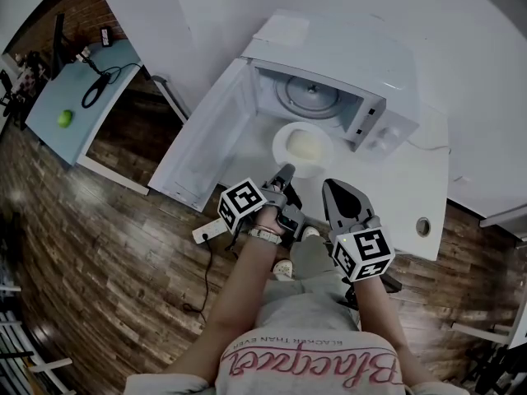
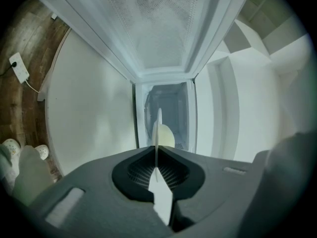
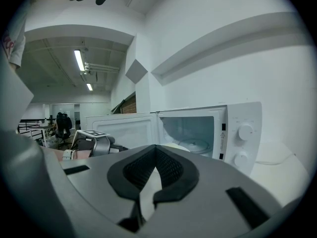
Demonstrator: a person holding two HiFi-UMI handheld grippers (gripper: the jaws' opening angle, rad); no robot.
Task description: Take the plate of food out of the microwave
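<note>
Plate of food (image 1: 302,148) is already out of the microwave (image 1: 329,85), just before its mouth and over the desk (image 1: 428,179). The left gripper (image 1: 286,171) has its fingers clamped on the rim. What remains, I judge, is setting it down. The right gripper (image 1: 333,189) waits beside it, fingers clenched on nothing. The door (image 1: 210,138) stands wide, clear of the way.

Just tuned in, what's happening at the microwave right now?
A person is working with tongs in each hand. The left tongs are clamped on the rim of the plate of pale food, which is already out of the microwave, just in front of its opening above the white table. The door stands wide open and the turntable inside is bare. The right tongs are shut and empty, beside the left.
</note>
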